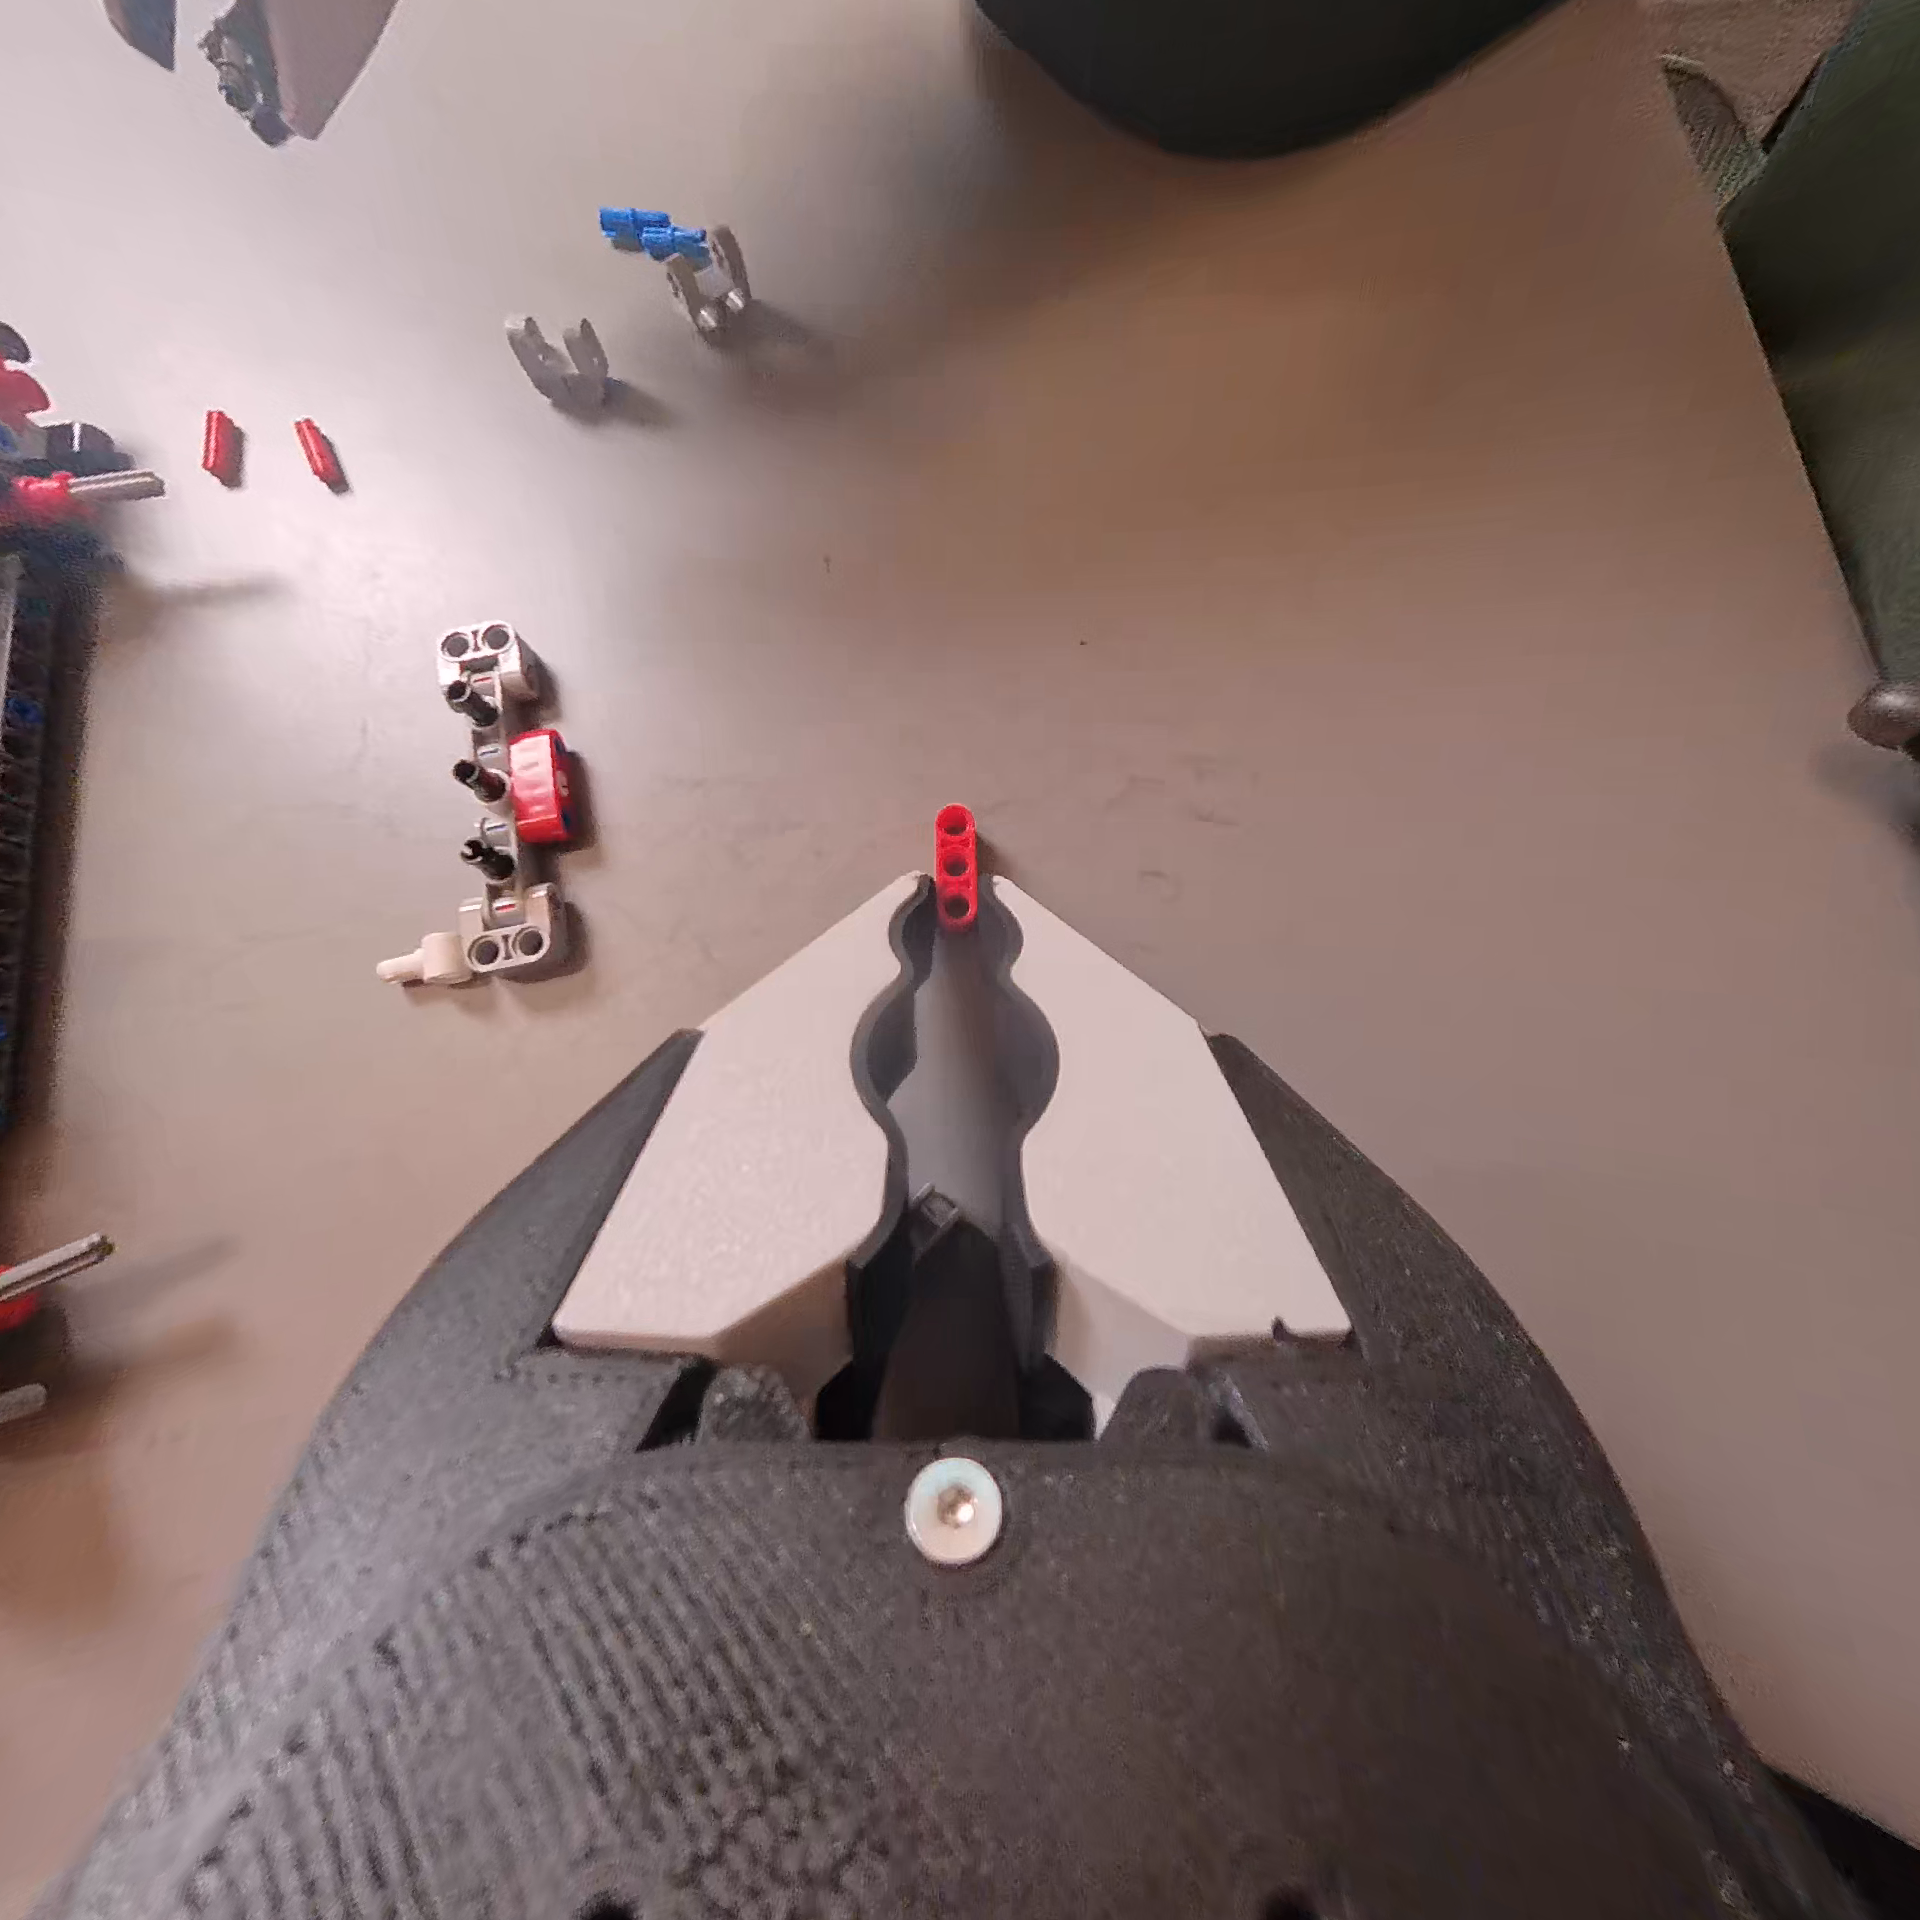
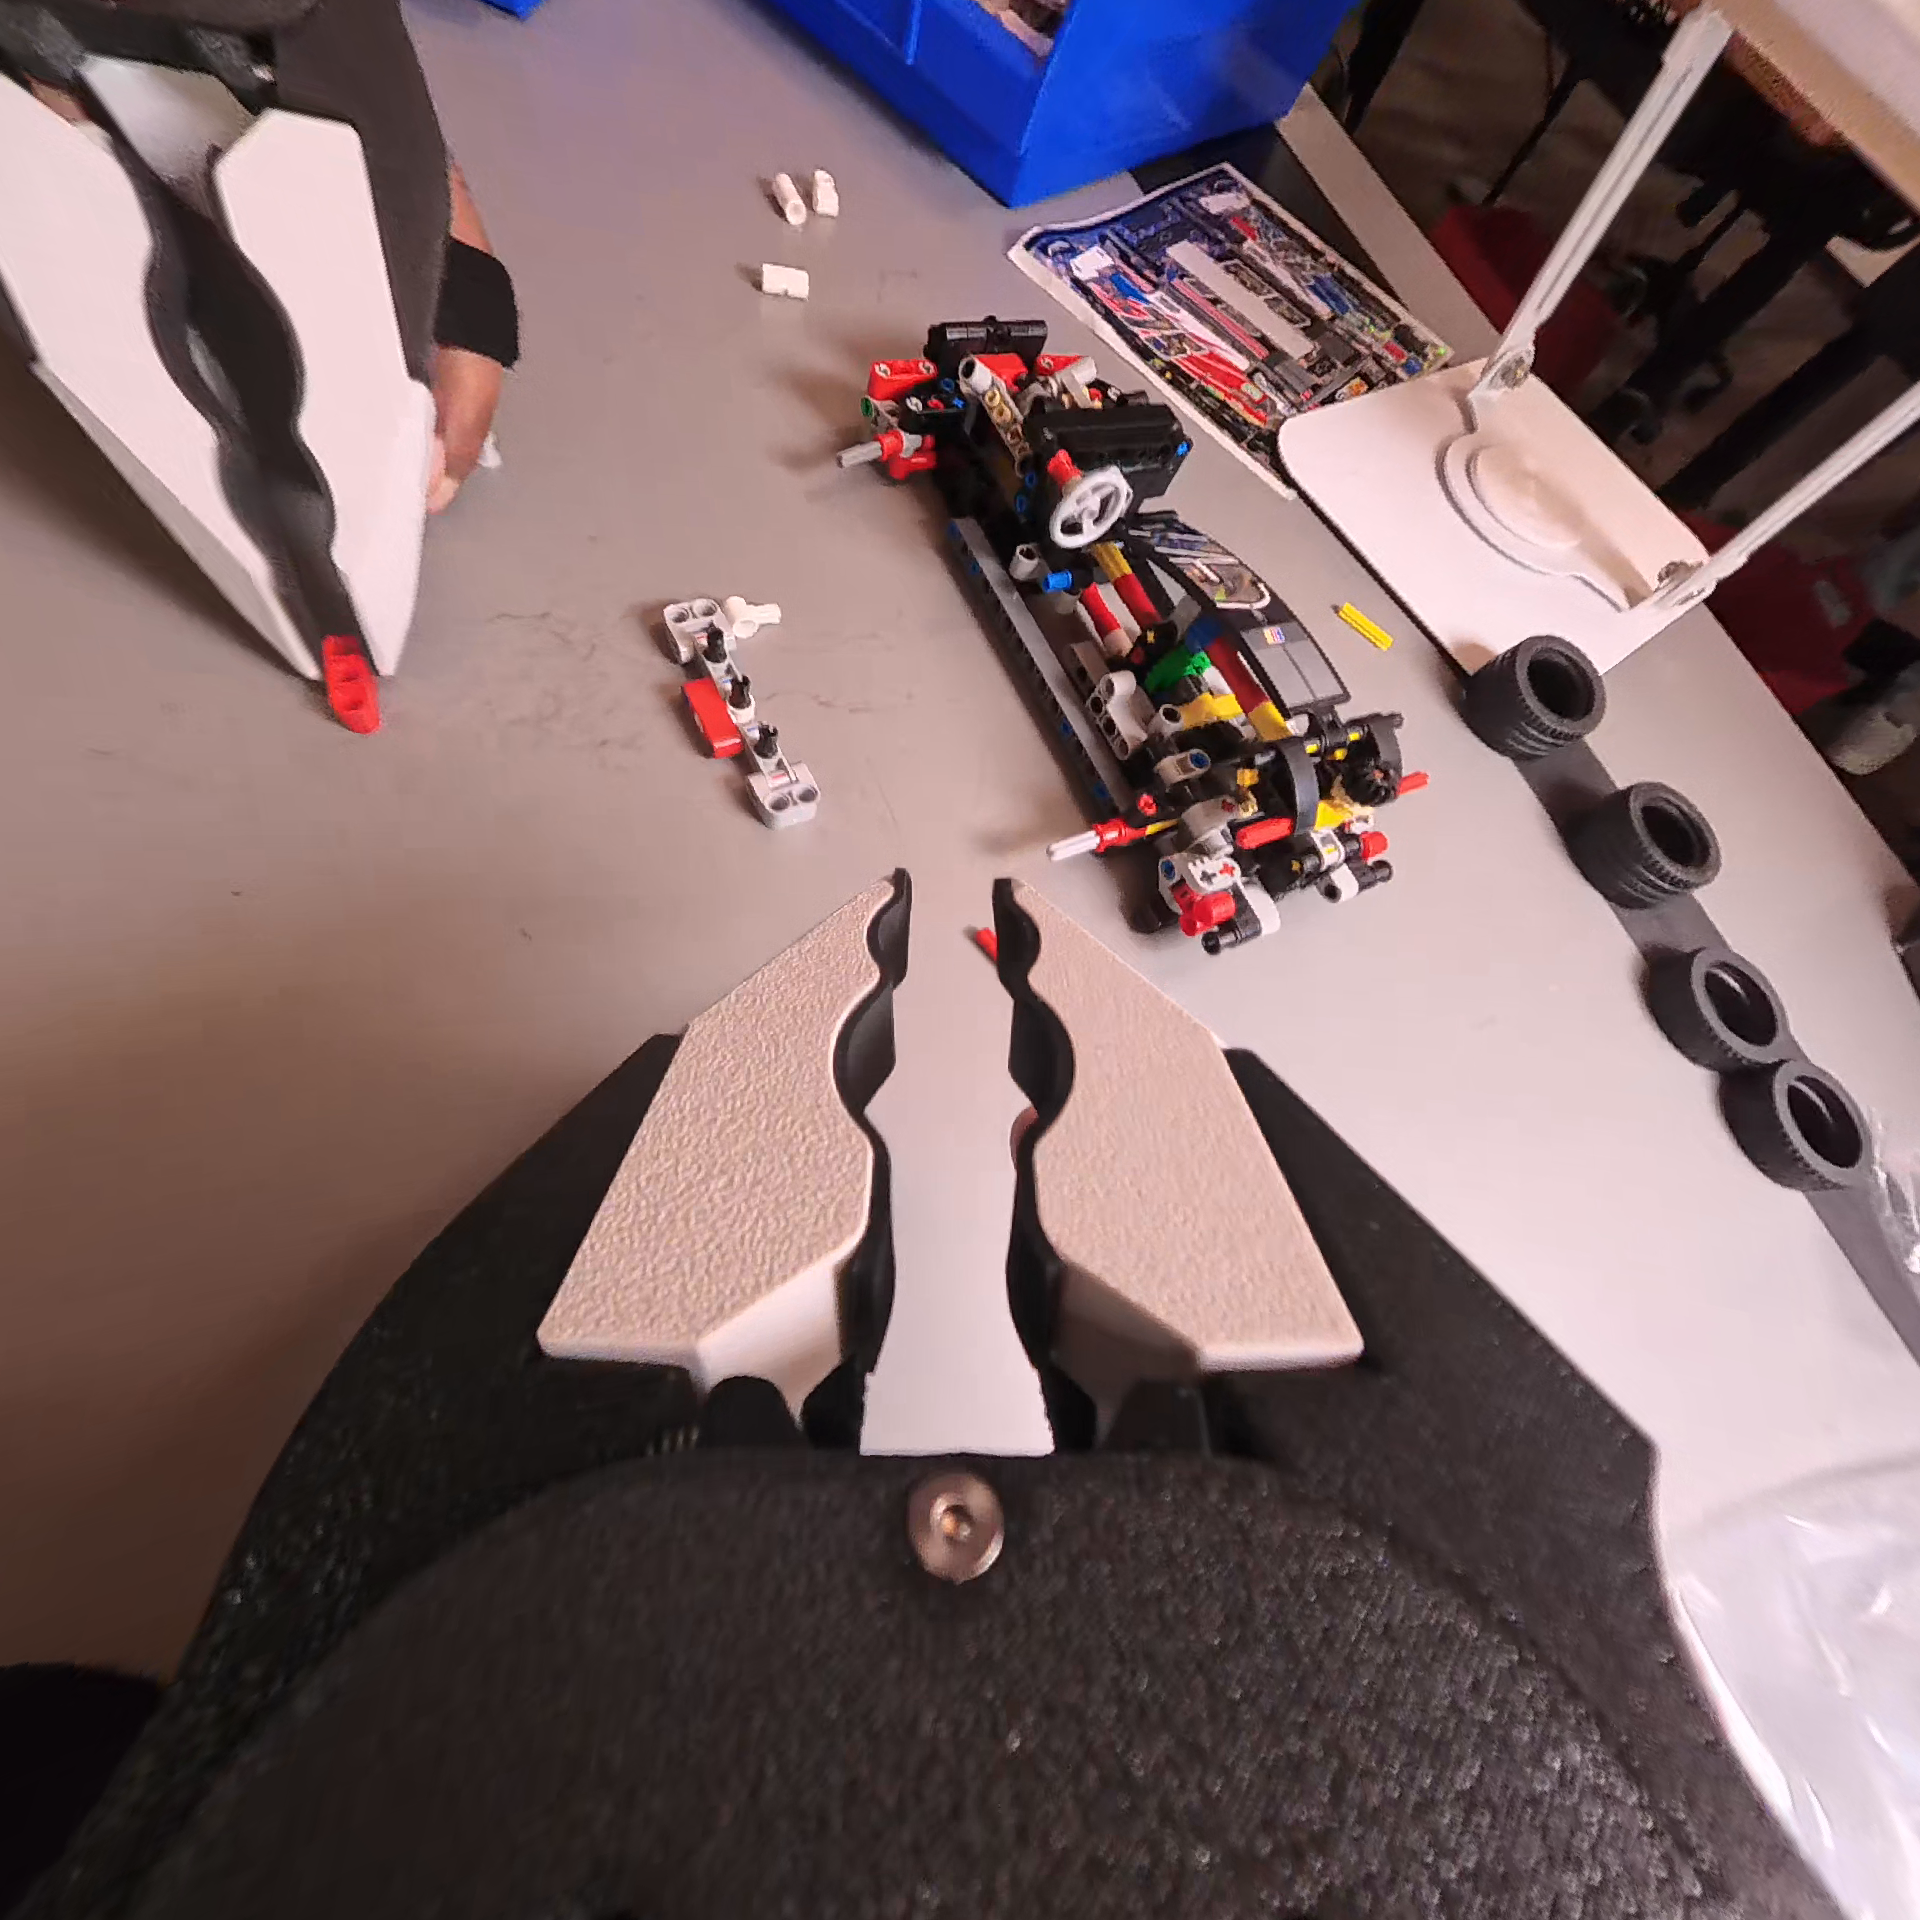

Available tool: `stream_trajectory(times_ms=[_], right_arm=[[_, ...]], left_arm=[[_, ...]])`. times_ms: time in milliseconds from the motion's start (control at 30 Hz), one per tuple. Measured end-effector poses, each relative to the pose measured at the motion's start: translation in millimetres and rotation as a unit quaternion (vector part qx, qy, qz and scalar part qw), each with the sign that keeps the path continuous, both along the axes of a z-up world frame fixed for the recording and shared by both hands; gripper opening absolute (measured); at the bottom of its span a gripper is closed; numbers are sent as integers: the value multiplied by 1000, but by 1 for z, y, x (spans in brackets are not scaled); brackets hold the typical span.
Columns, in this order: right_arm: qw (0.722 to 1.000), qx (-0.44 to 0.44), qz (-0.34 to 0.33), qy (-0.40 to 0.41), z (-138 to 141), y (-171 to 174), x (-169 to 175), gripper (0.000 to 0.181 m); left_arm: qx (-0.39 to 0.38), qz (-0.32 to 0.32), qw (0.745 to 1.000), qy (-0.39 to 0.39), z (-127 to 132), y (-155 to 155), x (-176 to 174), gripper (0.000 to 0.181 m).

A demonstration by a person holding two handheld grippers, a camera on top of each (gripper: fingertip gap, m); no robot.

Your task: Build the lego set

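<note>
My left gripper [image 1: 958, 883] is shut on a short red three-hole beam [image 1: 956, 840] and holds it at the tips, just over the grey table. The right wrist view shows it at the upper left [image 2: 348, 665] with the red beam [image 2: 353, 698] pointing down at the table. My right gripper [image 2: 953, 896] is open with a narrow gap; a tiny red piece [image 2: 984, 940] shows at its right finger's inner edge. A grey sub-assembly with black pins and a red block [image 1: 509, 800] [image 2: 732, 712] lies between the grippers. The part-built car chassis [image 2: 1143, 644] lies to the right.
Several black tyres [image 2: 1647, 847] line the right table edge. An instruction sheet [image 2: 1226, 301], a blue bin [image 2: 1039, 83], a white stand [image 2: 1507, 499] and small white pieces [image 2: 800, 197] lie at the back. Blue pins [image 1: 649, 234], grey forks [image 1: 561, 358] and red pieces [image 1: 218, 447] lie loose. Spacing between my two grippers at the tips: around 15 cm. To the tiny red piece [image 2: 984, 940]: right tips about 7 cm, left tips about 15 cm. Seen from the left wrist view [image 1: 331, 482] as well.
</note>
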State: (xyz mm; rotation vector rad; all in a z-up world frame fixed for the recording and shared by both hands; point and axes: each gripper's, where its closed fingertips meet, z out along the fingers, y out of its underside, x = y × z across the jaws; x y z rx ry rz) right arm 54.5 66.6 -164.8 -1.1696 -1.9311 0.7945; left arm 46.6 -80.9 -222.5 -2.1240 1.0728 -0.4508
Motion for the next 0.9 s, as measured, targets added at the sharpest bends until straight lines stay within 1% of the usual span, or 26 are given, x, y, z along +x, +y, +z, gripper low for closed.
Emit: stream_trajectory(times_ms=[67, 100, 133, 200, 233, 267, 300, 367, 400, 533, 600, 667, 767, 900], right_arm=[[1000, 1, -8, -2, -3, 6, 1, 14], [1000, 0, -12, -1, -3, 7, 1, 14], [1000, 0, -15, 1, -2, 9, 1, 14], [1000, -2, -20, 9, 1, 11, -1, 14], [1000, -4, -22, 13, 3, 11, -1, 14], [1000, -6, -22, 15, 3, 11, -2, 13], [1000, -7, -22, 16, 3, 11, -2, 13], [1000, -3, -20, 13, 0, 10, -3, 13], [1000, 1, -19, 11, -1, 10, -2, 13], [1000, 1, -10, 11, -3, 7, -1, 13], [1000, -1, -6, 11, -3, 6, -1, 13], [1000, -1, -4, 8, -5, 6, 0, 13], [1000, -4, -2, 5, -8, 5, 0, 13], [1000, -5, 2, 1, -11, 4, 0, 13]], left_arm=[[1, 1, 1000, -29, 9, 0, 0, 16], [6, 11, 999, -49, 15, 3, -4, 19], [14, 29, 997, -65, 22, 8, -10, 19], [39, 96, 992, -77, 31, 29, -35, 17], [45, 131, 988, -75, 32, 40, -48, 16], [43, 152, 985, -67, 30, 49, -58, 17], [41, 160, 985, -54, 27, 56, -65, 19], [41, 144, 989, -16, 18, 66, -72, 22], [38, 122, 992, -2, 13, 68, -72, 24], [18, 34, 999, 5, 7, 66, -62, 29], [5, 10, 1000, 22, 3, 66, -64, 32], [-28, -4, 999, 31, -2, 61, -66, 33], [-44, -22, 998, 26, -2, 54, -64, 29], [-80, -39, 996, 28, -2, 34, -63, 11]])
